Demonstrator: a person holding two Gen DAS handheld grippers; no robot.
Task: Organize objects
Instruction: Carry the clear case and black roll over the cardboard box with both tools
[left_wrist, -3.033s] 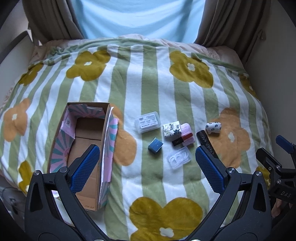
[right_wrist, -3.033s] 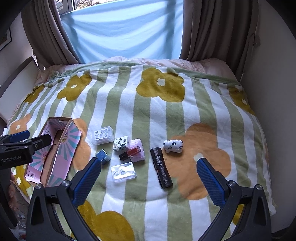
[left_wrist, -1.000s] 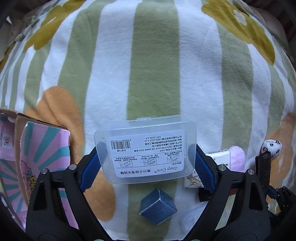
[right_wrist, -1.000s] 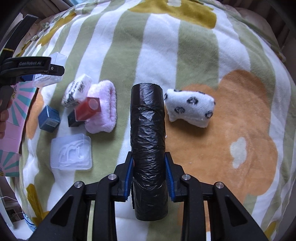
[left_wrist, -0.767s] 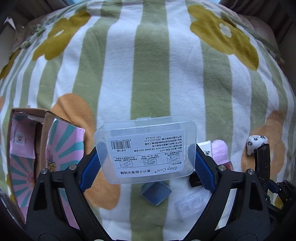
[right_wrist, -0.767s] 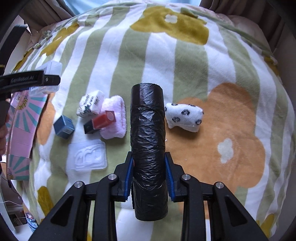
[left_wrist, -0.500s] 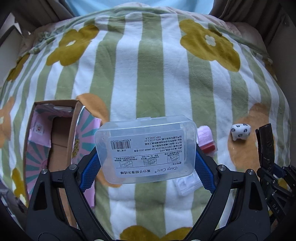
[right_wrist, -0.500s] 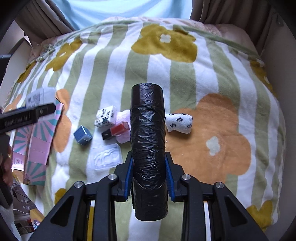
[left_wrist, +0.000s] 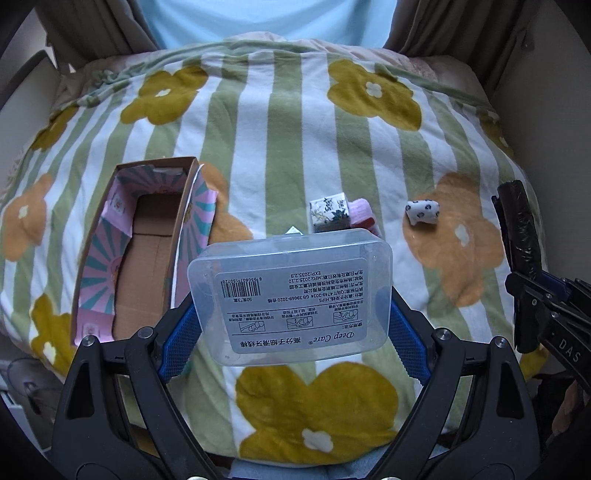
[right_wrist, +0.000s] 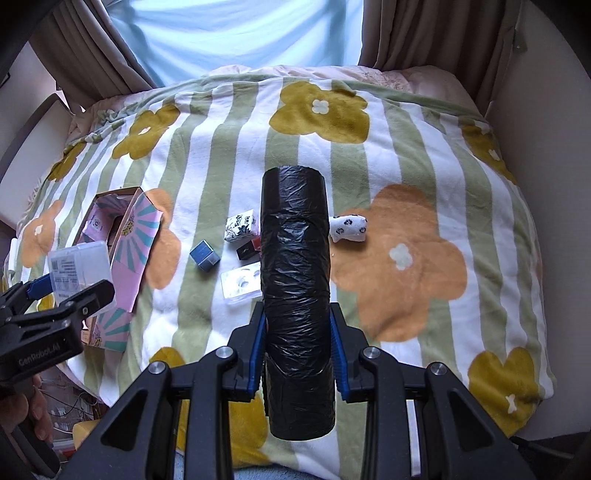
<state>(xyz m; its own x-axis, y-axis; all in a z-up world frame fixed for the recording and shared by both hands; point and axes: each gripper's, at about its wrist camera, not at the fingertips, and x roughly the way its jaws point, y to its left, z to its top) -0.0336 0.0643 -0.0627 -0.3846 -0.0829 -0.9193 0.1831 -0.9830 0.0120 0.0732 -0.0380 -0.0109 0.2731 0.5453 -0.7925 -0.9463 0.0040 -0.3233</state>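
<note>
Left hand-held gripper (left_wrist: 291, 325) clamped across the ends of a clear plastic case (left_wrist: 291, 295), blue pads (left_wrist: 181, 332) pressing on its short sides, printed label facing the camera and reading upside down; case held in the air above the striped flower blanket (left_wrist: 280, 147), just right of the open cardboard box (left_wrist: 147, 243) with its pink-and-teal patterned flaps. Box interior bare cardboard as far as visible. Right hand-held gripper (right_wrist: 297, 350) closed tight on a black roll of crinkled plastic bags (right_wrist: 295, 288), roll standing out along the fingers and lifted clear of the bed. Left lying on the blanket, near the middle: a white box with dark floral print (right_wrist: 241, 229), a small blue cube (right_wrist: 204, 256), a dark-and-red little box (right_wrist: 249, 250), a clear moulded plastic tray (right_wrist: 240, 286), and a white plush with dark spots (right_wrist: 349, 228) resting on an orange flower. Something pink (left_wrist: 360, 212) just beside the floral box, partly hidden. Curtains (right_wrist: 402, 33) and a pale blue window covering at the head of the bed.
</note>
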